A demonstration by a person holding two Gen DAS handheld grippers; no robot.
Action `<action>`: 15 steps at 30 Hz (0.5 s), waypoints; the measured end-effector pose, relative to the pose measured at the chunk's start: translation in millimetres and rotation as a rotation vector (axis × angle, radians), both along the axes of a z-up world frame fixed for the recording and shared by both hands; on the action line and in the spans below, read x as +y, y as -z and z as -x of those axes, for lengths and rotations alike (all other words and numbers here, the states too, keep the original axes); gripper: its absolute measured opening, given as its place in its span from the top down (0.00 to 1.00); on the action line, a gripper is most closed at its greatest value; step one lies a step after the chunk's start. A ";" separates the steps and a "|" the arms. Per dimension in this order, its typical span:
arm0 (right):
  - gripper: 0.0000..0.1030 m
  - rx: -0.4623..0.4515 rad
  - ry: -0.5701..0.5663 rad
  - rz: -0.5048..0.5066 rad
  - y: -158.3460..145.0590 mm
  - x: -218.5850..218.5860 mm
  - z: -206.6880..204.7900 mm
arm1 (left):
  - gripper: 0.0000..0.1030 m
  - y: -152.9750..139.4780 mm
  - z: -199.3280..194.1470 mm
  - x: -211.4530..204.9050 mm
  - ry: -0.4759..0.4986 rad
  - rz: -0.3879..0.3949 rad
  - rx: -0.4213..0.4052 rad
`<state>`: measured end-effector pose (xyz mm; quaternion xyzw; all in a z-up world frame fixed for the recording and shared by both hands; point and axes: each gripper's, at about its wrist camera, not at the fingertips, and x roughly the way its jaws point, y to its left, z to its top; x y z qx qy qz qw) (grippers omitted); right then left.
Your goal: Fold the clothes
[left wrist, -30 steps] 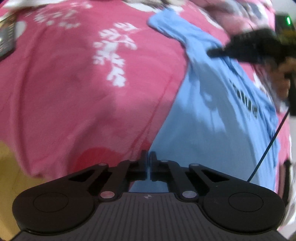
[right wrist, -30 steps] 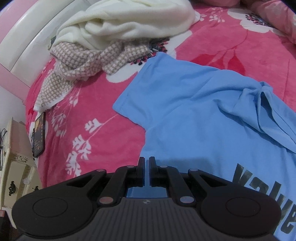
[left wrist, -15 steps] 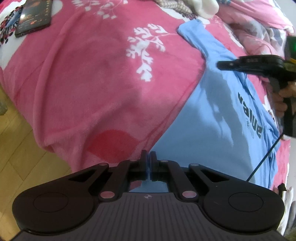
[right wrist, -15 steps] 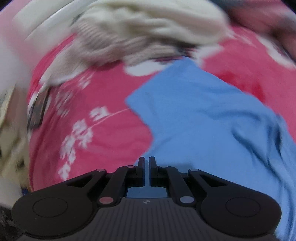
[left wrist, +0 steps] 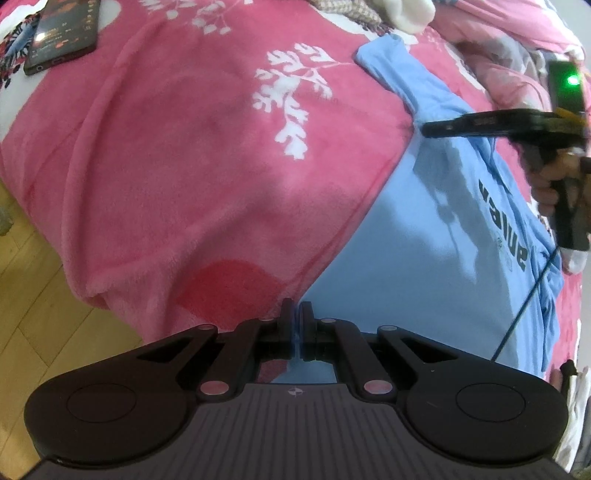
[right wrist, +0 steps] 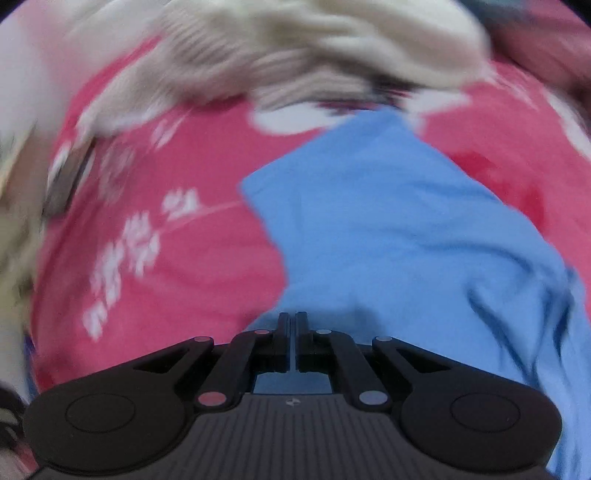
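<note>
Light blue T-shirt (left wrist: 424,236), dark "value" print, spread rumpled on pink blanket (left wrist: 184,155)

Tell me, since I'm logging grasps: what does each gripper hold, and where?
Both pinch the blue T-shirt: left gripper at its bottom corner, right gripper at its side edge.

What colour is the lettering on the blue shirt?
Black, on the light blue T-shirt; clearest in the left wrist view.

The t-shirt (left wrist: 436,236) is showing up plain light blue with dark lettering across it, and it's lying on a blanket (left wrist: 177,155) that's glowing hot pink with white leafy sprigs and a few deeper red blotches. Both grippers (left wrist: 296,321) (right wrist: 293,325) are looking matte black. The knit pile (right wrist: 295,48) is coming through blurry cream with some beige check, and the phone (left wrist: 62,33) is reading dark.
</note>
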<state>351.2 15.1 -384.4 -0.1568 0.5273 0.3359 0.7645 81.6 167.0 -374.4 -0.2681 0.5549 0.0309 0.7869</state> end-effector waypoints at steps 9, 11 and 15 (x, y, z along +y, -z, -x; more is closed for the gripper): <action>0.99 -0.142 0.232 -0.030 -9.6 -15.0 -29.7 | 0.93 5.8 3.1 6.9 0.047 0.027 -0.028; 0.98 -0.127 0.242 -0.055 -19.5 -23.3 -22.6 | 0.93 5.2 5.0 17.0 0.052 0.055 -0.036; 0.98 -0.091 0.281 -0.090 -33.6 -42.3 -7.4 | 0.94 -5.0 13.8 55.8 0.001 -0.004 -0.052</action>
